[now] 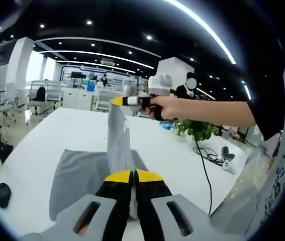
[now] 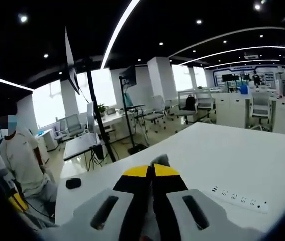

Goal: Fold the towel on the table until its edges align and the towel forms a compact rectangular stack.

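A grey towel [image 1: 84, 175] lies on the white table [image 1: 72, 125], with one edge lifted into a taut strip [image 1: 118, 140]. My left gripper [image 1: 133, 174] is shut on the near end of that strip. Across the table my right gripper [image 1: 118, 101] pinches the strip's far end, a person's hand and forearm behind it. In the right gripper view my right gripper [image 2: 153, 169] is shut, and a bit of grey towel [image 2: 160, 160] pokes out at its yellow tips.
A small black object [image 1: 2, 194] sits at the table's left edge. A green plant [image 1: 198, 128], a black cable [image 1: 202, 160] and a white power strip [image 2: 235, 198] lie on the table. A seated person [image 2: 24, 160], tripod stands and office chairs surround it.
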{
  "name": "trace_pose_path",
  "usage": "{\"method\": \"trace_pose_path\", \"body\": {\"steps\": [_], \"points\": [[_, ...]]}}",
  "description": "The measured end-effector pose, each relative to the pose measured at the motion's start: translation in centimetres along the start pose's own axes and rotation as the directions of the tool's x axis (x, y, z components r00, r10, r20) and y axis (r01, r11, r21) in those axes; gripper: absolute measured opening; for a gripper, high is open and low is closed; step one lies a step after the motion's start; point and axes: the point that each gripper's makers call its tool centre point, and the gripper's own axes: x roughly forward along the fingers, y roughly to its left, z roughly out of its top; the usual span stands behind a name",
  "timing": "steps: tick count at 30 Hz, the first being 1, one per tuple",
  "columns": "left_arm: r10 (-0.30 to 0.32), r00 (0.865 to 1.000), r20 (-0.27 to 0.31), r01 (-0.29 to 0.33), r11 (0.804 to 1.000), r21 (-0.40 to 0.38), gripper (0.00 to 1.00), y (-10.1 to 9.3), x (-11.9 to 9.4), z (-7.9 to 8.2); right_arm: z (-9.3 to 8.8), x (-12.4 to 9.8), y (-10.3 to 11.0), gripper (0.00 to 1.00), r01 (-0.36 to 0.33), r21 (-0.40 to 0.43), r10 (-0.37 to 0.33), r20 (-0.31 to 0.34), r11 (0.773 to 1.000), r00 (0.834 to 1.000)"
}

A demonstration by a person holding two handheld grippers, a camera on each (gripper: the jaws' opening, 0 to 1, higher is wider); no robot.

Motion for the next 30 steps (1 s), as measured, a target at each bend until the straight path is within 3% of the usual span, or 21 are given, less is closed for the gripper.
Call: {"method": "trace_pose_path", "body": {"steps": [14, 18, 30], "points": [[0.077, 0.997, -0.027, -0.079, 0.995, -0.064, 0.02, 3.7, -0.4, -3.2, -3.5, 4.3, 1.3, 0.00, -0.014, 0.004, 0.014, -0.068, 1.000, 0.998], [0.099, 0.995, -0.005, -0.099, 0.990, -0.100, 0.02, 5.2, -0.4, -3.9, -4.4, 5.4, 1.4, 0.00, -0.009, 0.014, 0.010, -0.083, 1.000, 0.996], [0.155, 0.987, -0.028, -0.158, 0.979, -0.127, 0.02, 8.1, -1.1, -6.2, -6.7, 9.2, 2.3, 0.00, -0.020, 0.033, 0.025, -0.136, 0.999, 0.990]]}}
